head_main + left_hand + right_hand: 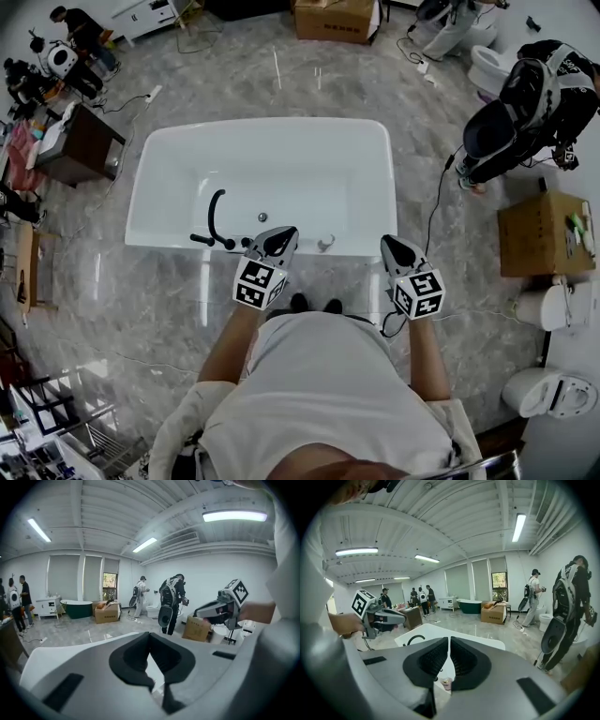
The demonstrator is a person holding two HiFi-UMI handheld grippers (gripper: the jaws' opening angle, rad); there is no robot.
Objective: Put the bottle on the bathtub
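Observation:
The white bathtub (262,128) lies crosswise just ahead of me, with a black faucet (215,216) on the left part of its near rim. A small bottle (325,245) stands upright on that near rim, between my two grippers; in the right gripper view the bottle (446,683) shows low down behind the jaws. My left gripper (283,234) hangs over the rim left of the bottle, jaws shut and holding nothing. My right gripper (388,244) hovers over the tub's near right corner, its jaws together (448,640) with nothing between them.
A cardboard box (542,232) and toilets (553,391) stand at the right. A person wearing a black backpack rig (525,103) is near the tub's far right corner. A dark table (80,141) and other people are at the left, and a cable (436,202) runs along the floor.

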